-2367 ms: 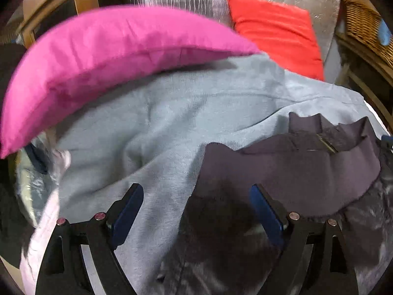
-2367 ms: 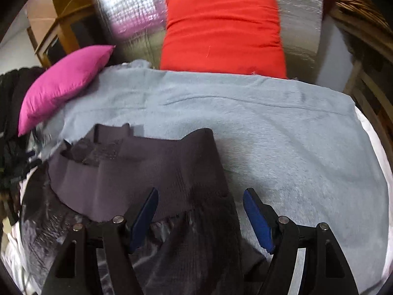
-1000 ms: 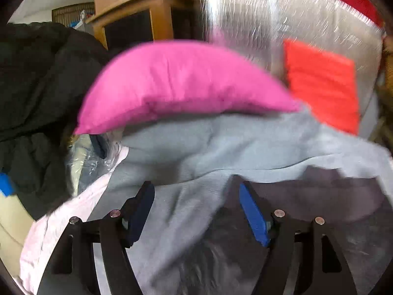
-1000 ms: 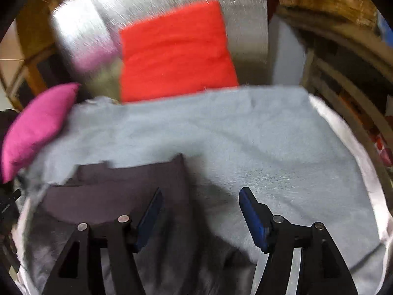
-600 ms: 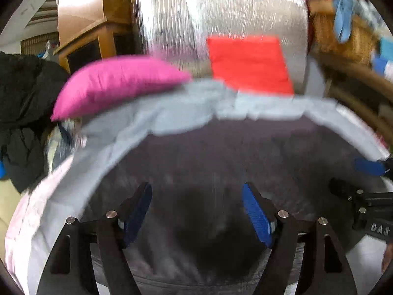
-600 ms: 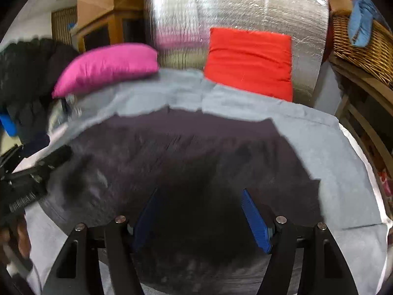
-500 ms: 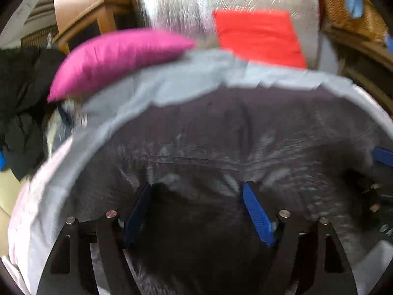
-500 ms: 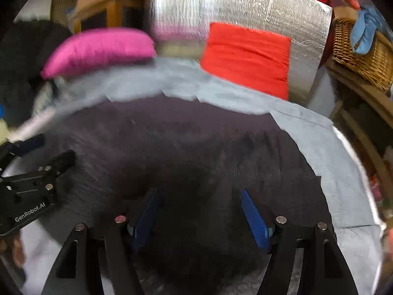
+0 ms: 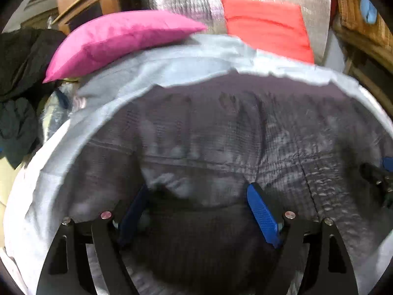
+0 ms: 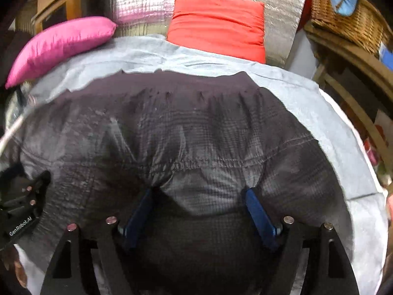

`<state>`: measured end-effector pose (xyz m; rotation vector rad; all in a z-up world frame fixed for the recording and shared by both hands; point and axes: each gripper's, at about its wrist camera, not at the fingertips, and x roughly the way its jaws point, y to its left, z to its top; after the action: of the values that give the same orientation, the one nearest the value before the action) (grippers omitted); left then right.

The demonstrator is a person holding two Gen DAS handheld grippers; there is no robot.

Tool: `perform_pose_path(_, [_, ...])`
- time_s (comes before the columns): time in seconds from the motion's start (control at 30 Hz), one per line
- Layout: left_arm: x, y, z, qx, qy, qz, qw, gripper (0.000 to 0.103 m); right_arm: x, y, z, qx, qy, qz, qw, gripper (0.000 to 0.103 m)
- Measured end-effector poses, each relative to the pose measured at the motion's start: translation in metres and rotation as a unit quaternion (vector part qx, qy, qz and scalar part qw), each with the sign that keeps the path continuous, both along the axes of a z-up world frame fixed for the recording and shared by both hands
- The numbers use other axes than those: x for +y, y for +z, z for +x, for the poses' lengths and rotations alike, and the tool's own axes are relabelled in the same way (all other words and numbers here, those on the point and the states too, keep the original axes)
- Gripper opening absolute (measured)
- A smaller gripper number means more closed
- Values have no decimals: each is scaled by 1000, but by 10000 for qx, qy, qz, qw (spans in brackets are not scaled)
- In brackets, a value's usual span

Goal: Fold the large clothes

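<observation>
Both grippers, left (image 9: 197,205) and right (image 10: 199,205), are opening, seemingly releasing the dark garment (image 10: 172,127) on the grey blanket (image 10: 307,93).

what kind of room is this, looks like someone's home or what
Probably a lived-in room at home, maybe a bedroom or living room: a pink cushion and a red cushion lie at the back of a grey blanket, with a wicker basket on a wooden shelf.

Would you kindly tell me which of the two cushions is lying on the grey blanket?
The pink cushion lies on the grey blanket; the red cushion stands upright behind it.
</observation>
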<state>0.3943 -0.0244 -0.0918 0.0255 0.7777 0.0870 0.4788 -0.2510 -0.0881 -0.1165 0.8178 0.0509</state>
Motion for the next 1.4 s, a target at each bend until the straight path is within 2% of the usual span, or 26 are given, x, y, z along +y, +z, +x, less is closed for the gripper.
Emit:
perform_pose_path(0.03, [7, 11, -14, -271, 69, -20, 9996, 84, -3, 6, -6, -108, -14, 125, 9999, 80])
perform_pose_path(0.07, [16, 21, -27, -556, 160, -12, 9983, 84, -9, 20, -19, -400, -28, 285, 9988, 82])
perform_pose_path(0.13, [32, 31, -48, -878, 388, 15, 9954, 84, -16, 33, -36, -701, -48, 360, 9969, 82])
perform_pose_path(0.2, [48, 31, -63, -999, 594, -1, 9932, 84, -23, 37, -54, -877, 53, 481, 9950, 82])
perform_pose_path(0.3, [63, 13, -64, -850, 843, 85, 9928, 84, -28, 22, -72, -1085, 26, 323, 9936, 82])
perform_pose_path(0.37, [69, -13, -54, -383, 874, 88, 9954, 85, -31, 7, -75, -969, -34, 276, 9949, 82])
perform_pose_path(0.4, [69, -22, -53, -295, 884, 109, 9956, 86, -33, -4, -69, -857, -52, 220, 9961, 82])
perform_pose_path(0.5, [64, -30, -50, -332, 920, 271, 9948, 87, -28, -18, -68, -819, -17, -123, 9966, 83])
perform_pose_path(0.63, [71, -36, -46, -208, 951, 25, 9952, 87, -39, -18, -54, -519, -191, 147, 9984, 86])
perform_pose_path(0.7, [71, -39, -46, -191, 920, -7, 9956, 88, -39, -21, -52, -548, -218, 88, 9982, 86])
perform_pose_path(0.8, [73, -37, -46, -124, 895, -42, 9959, 88, -42, -22, -58, -603, -267, 129, 9977, 86])
perform_pose_path(0.9, [74, -21, -47, -43, 877, -29, 9961, 88, -45, -12, -63, -457, -300, 231, 9982, 87])
perform_pose_path(1.0, [70, 6, -58, -358, 924, -167, 9949, 88, -45, 13, -75, -541, -277, 385, 9974, 88])
perform_pose_path(1.07, [54, 28, -59, -670, 714, -253, 9949, 88, -41, 32, -73, -742, -191, 425, 9962, 88])
perform_pose_path(1.13, [35, 41, -51, -706, 424, -207, 9964, 88, -31, 46, -61, -689, -39, 349, 9970, 88])
perform_pose_path(1.23, [4, 46, -23, -618, 68, 6, 9981, 88, -13, 56, -26, -409, 190, 184, 9988, 88])
perform_pose_path(1.33, [-9, 32, 15, -194, 8, 175, 9997, 88, -5, 46, 7, -125, 111, -9, 9999, 88])
perform_pose_path(1.4, [-6, 16, 41, 201, 159, 252, 9994, 88, -9, 37, 27, 31, 22, -42, 10000, 88])
